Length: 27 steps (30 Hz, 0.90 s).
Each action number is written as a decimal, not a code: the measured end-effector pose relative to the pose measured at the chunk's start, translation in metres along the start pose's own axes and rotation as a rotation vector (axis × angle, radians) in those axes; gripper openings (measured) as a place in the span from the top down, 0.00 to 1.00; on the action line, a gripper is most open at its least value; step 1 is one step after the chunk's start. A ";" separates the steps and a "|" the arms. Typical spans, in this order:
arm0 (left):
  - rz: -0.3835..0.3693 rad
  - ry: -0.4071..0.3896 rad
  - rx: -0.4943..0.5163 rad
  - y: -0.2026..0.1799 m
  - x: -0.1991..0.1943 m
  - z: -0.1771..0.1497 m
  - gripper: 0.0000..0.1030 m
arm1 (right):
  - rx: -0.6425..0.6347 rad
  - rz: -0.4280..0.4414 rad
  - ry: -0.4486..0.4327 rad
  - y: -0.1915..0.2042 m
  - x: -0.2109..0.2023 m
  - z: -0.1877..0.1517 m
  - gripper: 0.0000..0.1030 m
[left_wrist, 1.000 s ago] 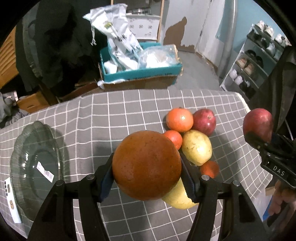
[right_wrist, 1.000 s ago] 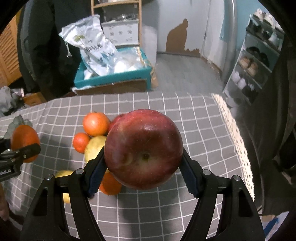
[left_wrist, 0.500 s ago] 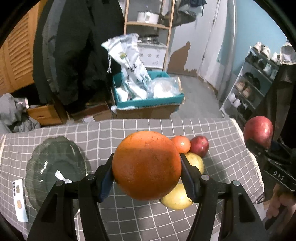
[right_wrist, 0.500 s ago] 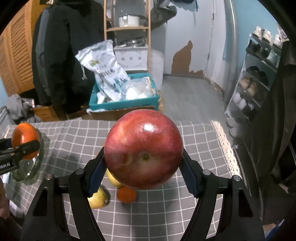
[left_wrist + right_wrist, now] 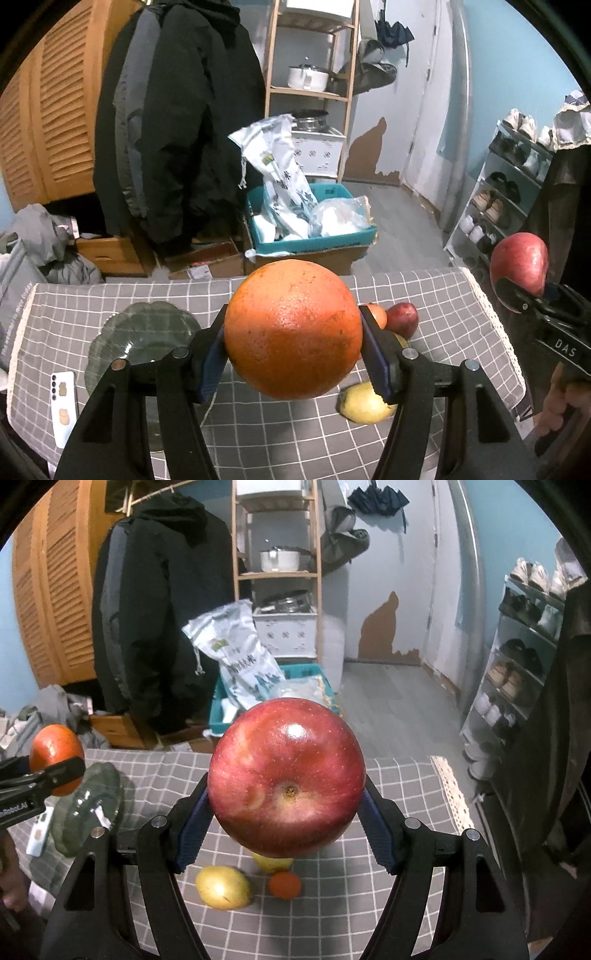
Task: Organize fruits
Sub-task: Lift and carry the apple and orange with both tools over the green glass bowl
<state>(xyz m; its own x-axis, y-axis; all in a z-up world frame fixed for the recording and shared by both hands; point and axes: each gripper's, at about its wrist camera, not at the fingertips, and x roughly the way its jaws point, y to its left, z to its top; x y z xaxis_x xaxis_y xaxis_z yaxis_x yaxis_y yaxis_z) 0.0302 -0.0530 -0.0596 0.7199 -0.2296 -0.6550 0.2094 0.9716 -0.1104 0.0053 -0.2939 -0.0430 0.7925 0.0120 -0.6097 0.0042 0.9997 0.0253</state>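
My left gripper [image 5: 293, 332] is shut on a large orange [image 5: 293, 328], held high above the grey checked table [image 5: 436, 291]. My right gripper [image 5: 286, 786] is shut on a red apple [image 5: 286, 775], also held high. In the left wrist view the apple [image 5: 519, 264] shows at the right edge. In the right wrist view the orange [image 5: 55, 755] shows at the left. A green glass bowl [image 5: 129, 339] sits on the table's left. A red apple [image 5: 402, 319], a yellow pear [image 5: 364, 404] and a small orange [image 5: 284, 884] lie on the cloth below.
A white phone [image 5: 63, 402] lies left of the bowl [image 5: 88, 805]. Beyond the table stand a teal box of bags [image 5: 310, 225], a black coat [image 5: 177, 147] and a wooden shelf [image 5: 310, 74]. A shoe rack [image 5: 517, 184] stands at the right.
Both grippers have risen well above the table with their fruit. The table and the loose fruit now look smaller and lower, and more of the room shows.
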 end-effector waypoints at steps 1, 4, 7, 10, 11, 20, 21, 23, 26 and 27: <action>0.006 -0.003 0.002 0.001 -0.001 0.000 0.36 | -0.004 0.005 -0.004 0.003 -0.001 0.001 0.29; 0.021 -0.014 0.000 0.007 -0.006 0.000 0.36 | -0.016 0.018 -0.011 0.010 -0.001 0.004 0.29; 0.030 -0.018 -0.013 0.016 -0.008 0.000 0.36 | -0.026 0.035 -0.012 0.021 0.000 0.007 0.29; 0.049 -0.023 -0.020 0.024 -0.011 -0.001 0.36 | -0.034 0.052 -0.009 0.030 0.003 0.009 0.29; 0.053 -0.025 -0.024 0.026 -0.011 -0.001 0.36 | -0.040 0.059 -0.006 0.035 0.005 0.011 0.29; 0.109 -0.024 -0.062 0.057 -0.017 -0.005 0.36 | -0.081 0.113 0.012 0.073 0.021 0.019 0.29; 0.115 -0.023 -0.070 0.062 -0.018 -0.006 0.36 | -0.086 0.119 0.015 0.078 0.023 0.019 0.29; 0.122 -0.020 -0.083 0.070 -0.019 -0.007 0.36 | -0.095 0.132 0.024 0.089 0.028 0.020 0.29; 0.139 -0.015 -0.103 0.083 -0.020 -0.010 0.36 | -0.108 0.158 0.037 0.106 0.035 0.021 0.29; 0.144 -0.013 -0.109 0.087 -0.020 -0.010 0.36 | -0.114 0.166 0.040 0.112 0.038 0.021 0.29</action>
<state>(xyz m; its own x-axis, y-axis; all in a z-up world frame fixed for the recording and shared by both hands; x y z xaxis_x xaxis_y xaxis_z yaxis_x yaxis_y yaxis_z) 0.0271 0.0367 -0.0637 0.7459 -0.0875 -0.6603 0.0306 0.9948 -0.0973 0.0486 -0.1823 -0.0463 0.7518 0.1751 -0.6357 -0.1948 0.9800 0.0396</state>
